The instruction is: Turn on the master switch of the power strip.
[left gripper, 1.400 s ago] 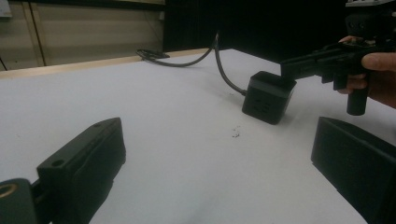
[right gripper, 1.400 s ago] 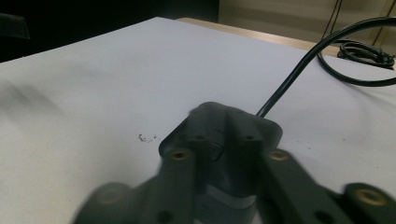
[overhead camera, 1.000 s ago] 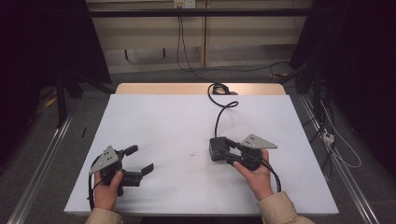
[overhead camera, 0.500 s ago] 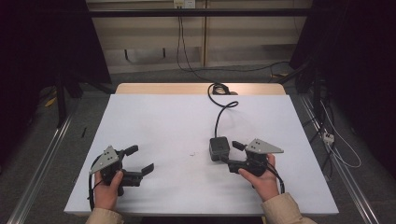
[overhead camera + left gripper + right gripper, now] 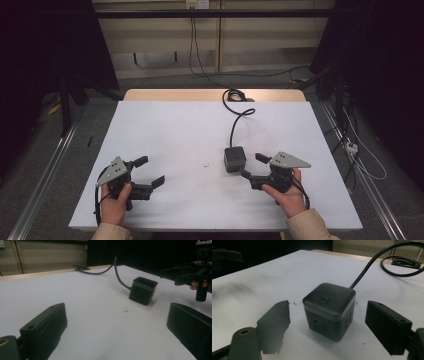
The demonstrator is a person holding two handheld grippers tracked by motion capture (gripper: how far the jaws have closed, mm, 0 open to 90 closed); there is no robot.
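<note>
A black power cube (image 5: pixel 234 159) with a button on top stands on the white table (image 5: pixel 170 130), its black cable (image 5: pixel 235 117) running to the far edge. My right gripper (image 5: pixel 251 166) sits just right of it, pointing at it. Its jaws have just been opening and stand wide. In the right gripper view the cube (image 5: pixel 329 310) sits just ahead of the jaws, and neither pad touches it. My left gripper (image 5: pixel 151 171) rests open near the front left with nothing between its jaws. From the left gripper view, the cube (image 5: pixel 143 290) and the right gripper (image 5: pixel 180 275) lie farther off.
The cable ends in a coil (image 5: pixel 236 95) at the table's wooden far edge. Loose wires (image 5: pixel 360 155) trail on the floor to the right of the table, and a metal rail (image 5: pixel 55 160) runs along its left side.
The right gripper has opened off the cube and drawn back to the right. The cube stays where it was. The left gripper has not moved.
</note>
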